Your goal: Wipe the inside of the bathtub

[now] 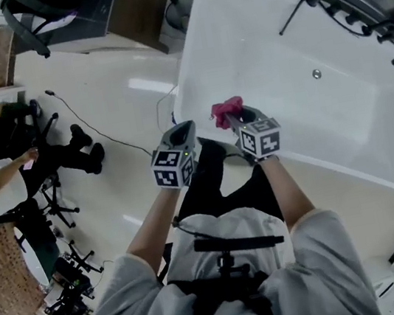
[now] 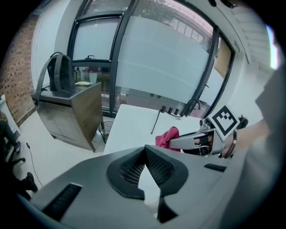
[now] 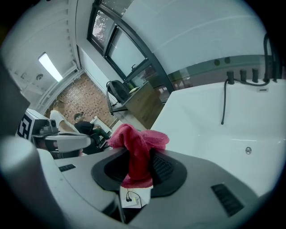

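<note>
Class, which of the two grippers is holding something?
The right gripper: its jaws clamp a pink cloth, while the left gripper is shut on nothing.

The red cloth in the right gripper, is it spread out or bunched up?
Bunched up. The red cloth is clamped in the right gripper, and its crumpled free end stands above the gripper in a lump.

Items counted: one white bathtub (image 1: 275, 43); one red cloth (image 1: 226, 110); two grippers, namely the left gripper (image 1: 181, 130) and the right gripper (image 1: 241, 117); one wooden cabinet (image 2: 85, 112); one backpack (image 2: 60, 74); one wastebasket (image 2: 105, 129).
</note>
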